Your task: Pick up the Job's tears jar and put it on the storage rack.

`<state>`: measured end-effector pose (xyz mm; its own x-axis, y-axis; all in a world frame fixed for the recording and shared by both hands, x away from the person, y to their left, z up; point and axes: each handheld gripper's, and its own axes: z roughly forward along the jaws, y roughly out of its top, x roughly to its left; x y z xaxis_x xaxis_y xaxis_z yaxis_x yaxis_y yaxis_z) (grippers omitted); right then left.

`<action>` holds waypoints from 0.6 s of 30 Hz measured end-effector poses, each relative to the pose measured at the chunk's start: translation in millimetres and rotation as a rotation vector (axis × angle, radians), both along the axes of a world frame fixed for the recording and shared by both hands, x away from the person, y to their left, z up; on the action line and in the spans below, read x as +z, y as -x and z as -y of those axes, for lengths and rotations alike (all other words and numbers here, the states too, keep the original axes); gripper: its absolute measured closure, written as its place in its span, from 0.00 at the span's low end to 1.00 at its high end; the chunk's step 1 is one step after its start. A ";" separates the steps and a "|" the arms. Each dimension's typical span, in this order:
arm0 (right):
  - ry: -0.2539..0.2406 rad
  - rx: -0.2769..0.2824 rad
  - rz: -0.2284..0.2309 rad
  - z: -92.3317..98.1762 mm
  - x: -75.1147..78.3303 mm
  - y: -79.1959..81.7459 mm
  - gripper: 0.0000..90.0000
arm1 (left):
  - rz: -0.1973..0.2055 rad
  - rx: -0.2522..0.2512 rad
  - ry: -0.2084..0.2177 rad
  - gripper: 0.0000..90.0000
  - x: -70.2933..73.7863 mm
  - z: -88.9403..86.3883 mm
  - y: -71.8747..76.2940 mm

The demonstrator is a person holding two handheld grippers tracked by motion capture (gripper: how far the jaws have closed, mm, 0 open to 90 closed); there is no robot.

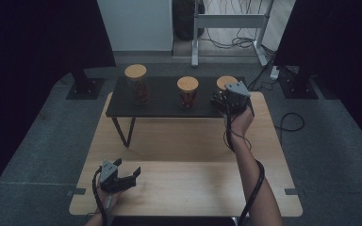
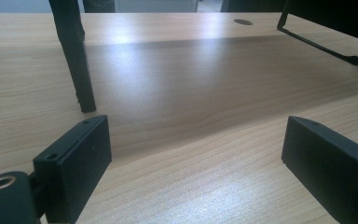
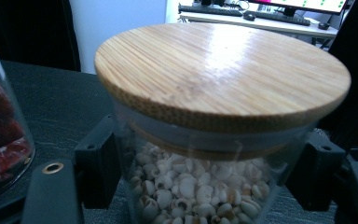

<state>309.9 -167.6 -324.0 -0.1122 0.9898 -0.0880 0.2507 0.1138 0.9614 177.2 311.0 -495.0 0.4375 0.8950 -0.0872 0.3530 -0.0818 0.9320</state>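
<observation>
Right gripper (image 1: 227, 100): jaws stand on either side of the jar of pale grains (image 3: 200, 186), pads at its glass walls; whether they press or have let go I cannot tell.
Jar of pale grains: far right end of the black shelf (image 1: 165, 109), bamboo lid (image 3: 223, 70) on.
Left gripper (image 1: 125, 173): released, jaws wide apart with nothing between, low over the wooden table (image 1: 188, 183) at its near left.
Neighbours: middle jar (image 1: 187, 92) with red contents just left of the held jar; tall jar (image 1: 137, 84) at the shelf's far left.
In the way: shelf leg (image 2: 74, 60) ahead of the left gripper.
Edges: the grain jar sits near the shelf's right end.
Open room: bare tabletop between the hands.
</observation>
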 end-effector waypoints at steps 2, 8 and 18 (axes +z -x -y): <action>0.014 -0.009 -0.001 -1.3 -0.8 0.3 0.23 | 0.001 0.000 0.000 0.09 0.0 0.0 0.0; 0.041 -0.018 0.021 -4.7 -3.1 6.1 0.14 | 0.001 -0.003 -0.002 0.09 0.3 0.4 0.1; 0.015 -0.044 0.034 -6.4 -7.9 22.9 0.08 | 0.011 0.000 0.004 0.09 1.8 1.5 4.0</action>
<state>287.0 -161.2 -331.8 -0.0654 0.9923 -0.1055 0.2229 0.1176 0.9677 173.1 309.5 -493.2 0.4386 0.8945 -0.0862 0.3428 -0.0778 0.9362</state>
